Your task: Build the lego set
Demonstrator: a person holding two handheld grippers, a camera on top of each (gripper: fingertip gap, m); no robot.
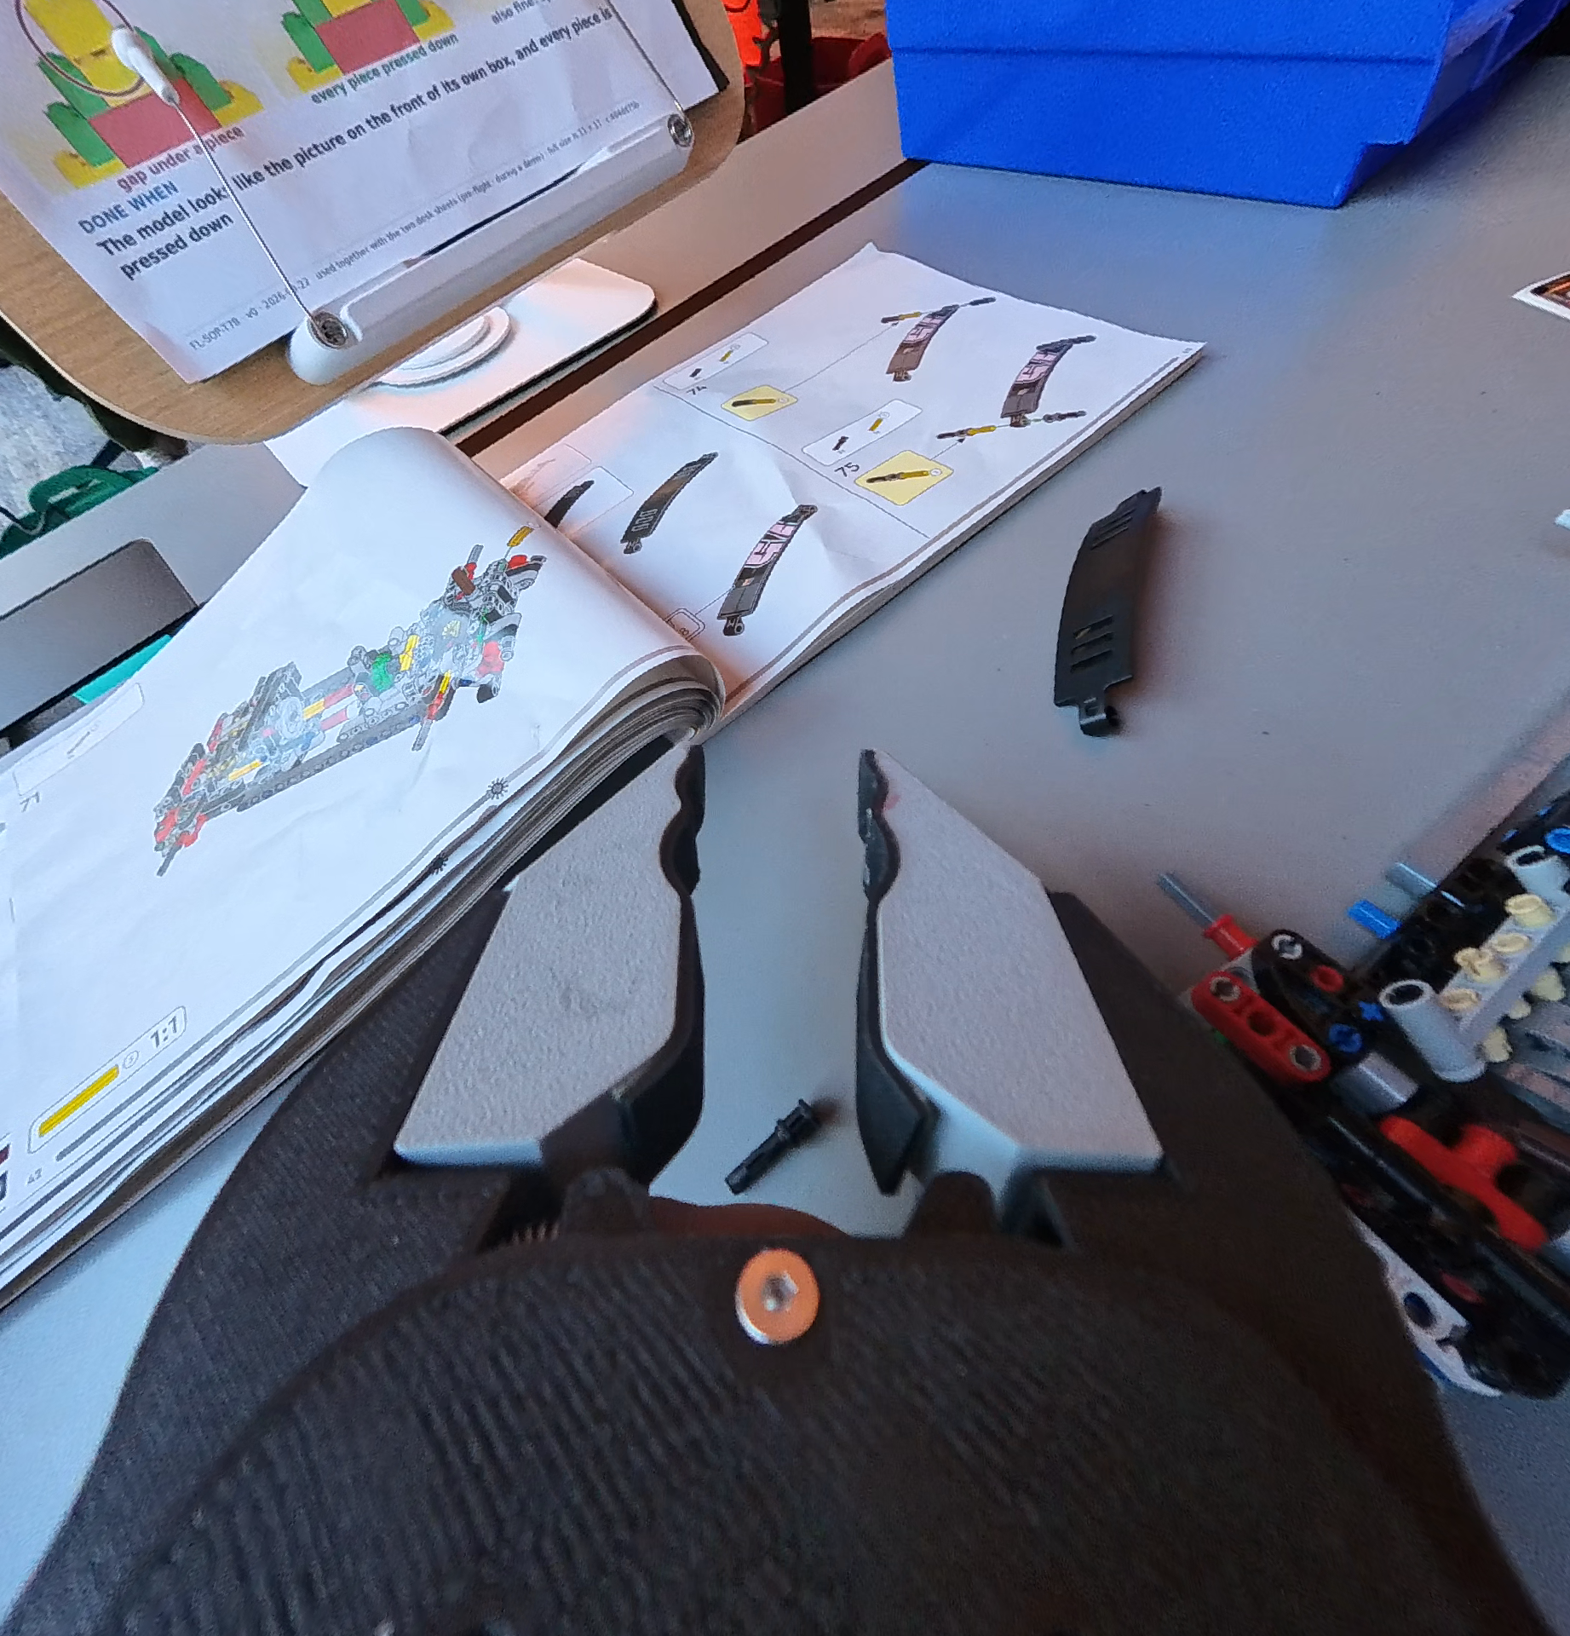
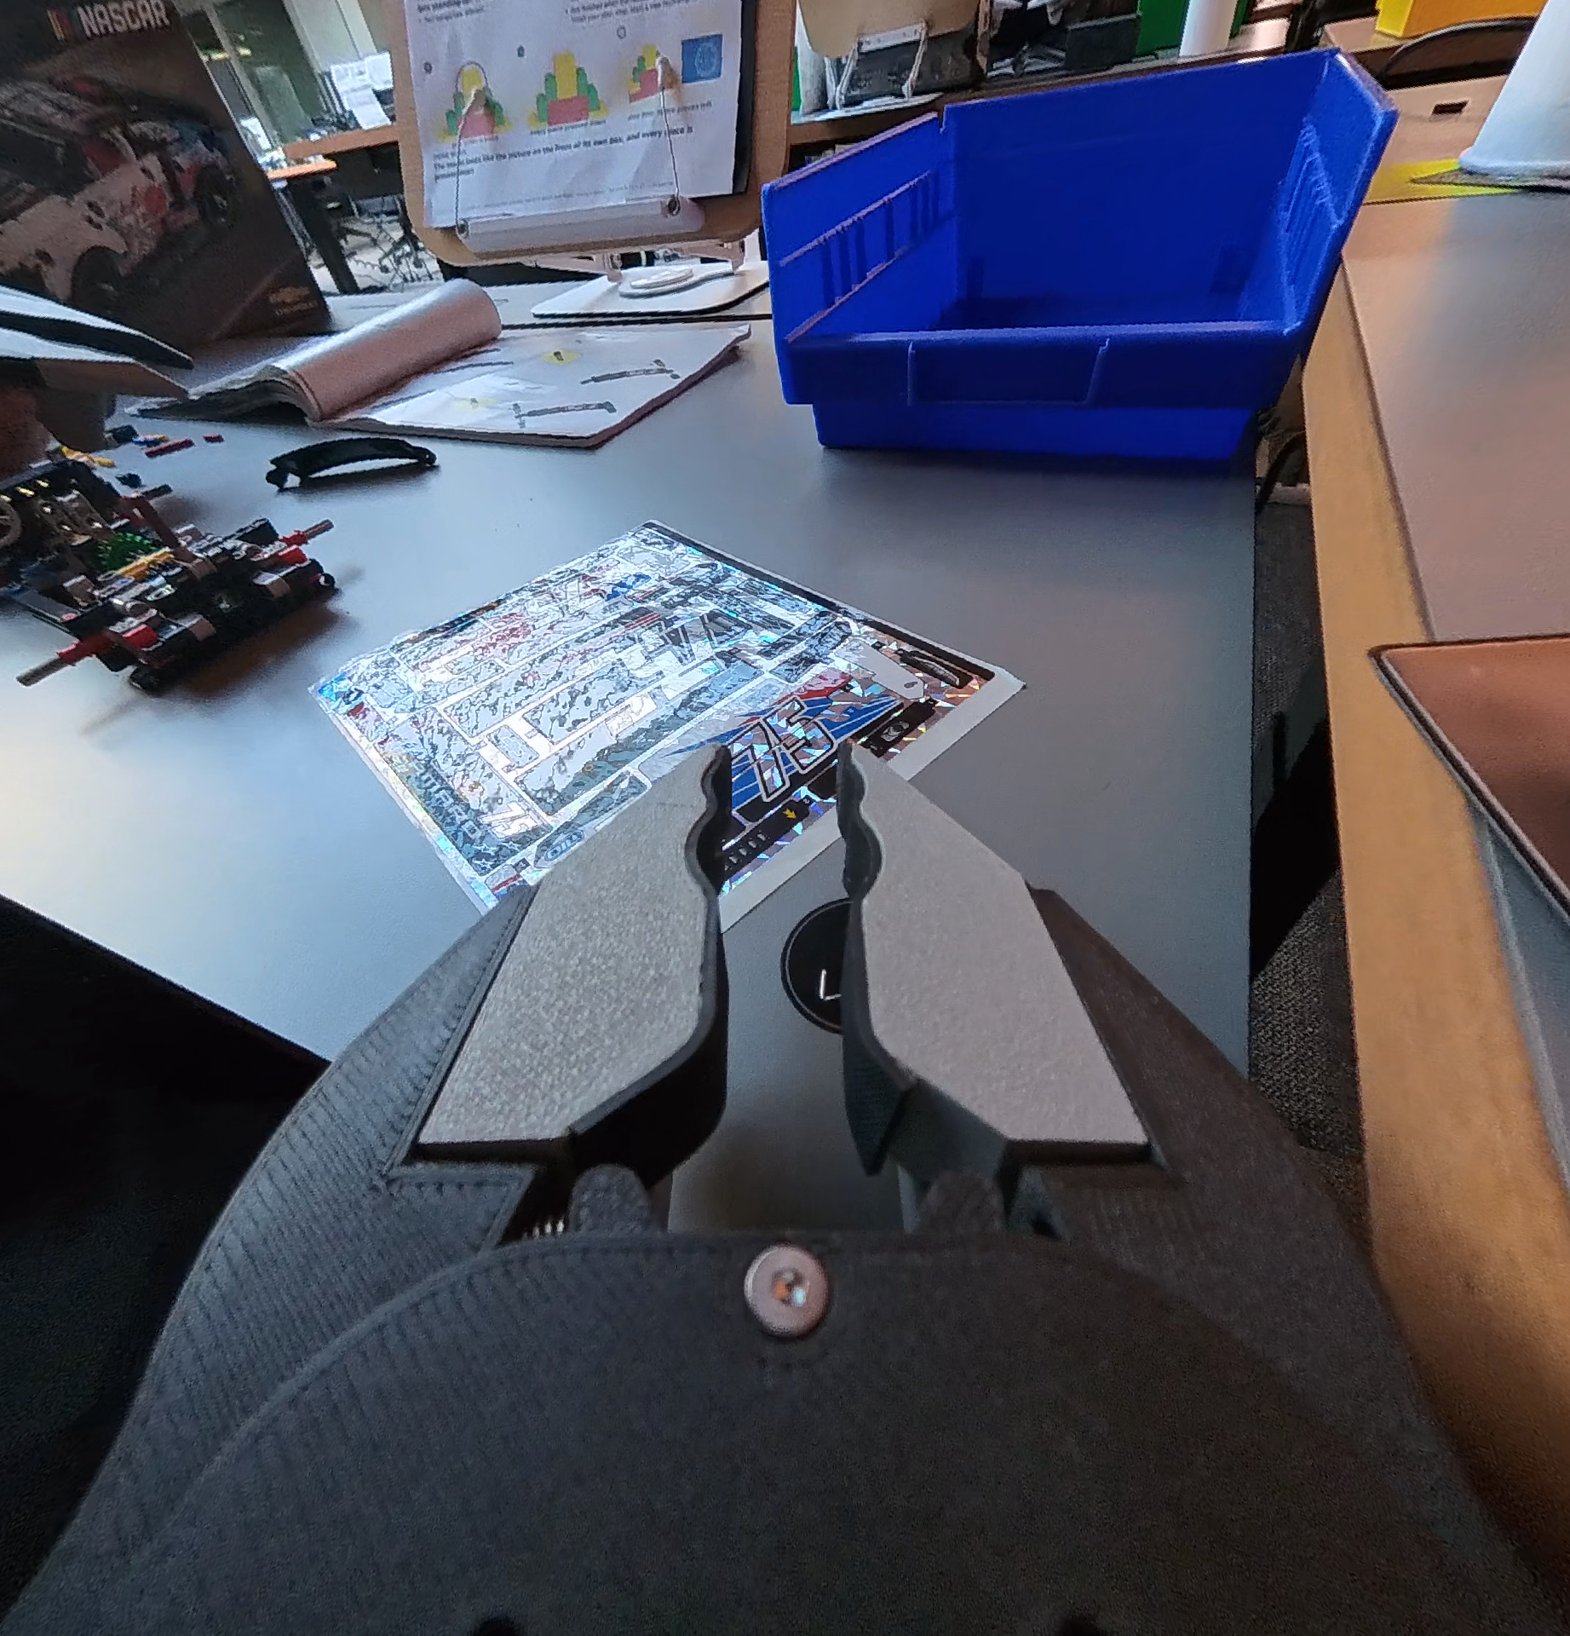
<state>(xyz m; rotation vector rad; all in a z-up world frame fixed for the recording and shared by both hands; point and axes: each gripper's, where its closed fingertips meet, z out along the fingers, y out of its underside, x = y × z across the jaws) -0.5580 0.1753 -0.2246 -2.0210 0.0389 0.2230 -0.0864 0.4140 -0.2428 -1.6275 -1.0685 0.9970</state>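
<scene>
Two tongs hang spread and empty: left tongs [image 1: 781,770] above a small black pin [image 1: 772,1142] on the bench [image 1: 1294,443], right tongs [image 2: 777,766] over a shiny sticker sheet [image 2: 586,673].

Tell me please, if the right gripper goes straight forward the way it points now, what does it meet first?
Most likely the shiny sticker sheet flat on the grey table: the open, empty right gripper points over its near corner. The blue bin stands farther along, somewhat to the right. Height above the sheet is unclear.

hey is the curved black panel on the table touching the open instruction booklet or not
Apart. The left wrist view shows bare grey table between the curved black panel and the booklet's right edge.
</scene>
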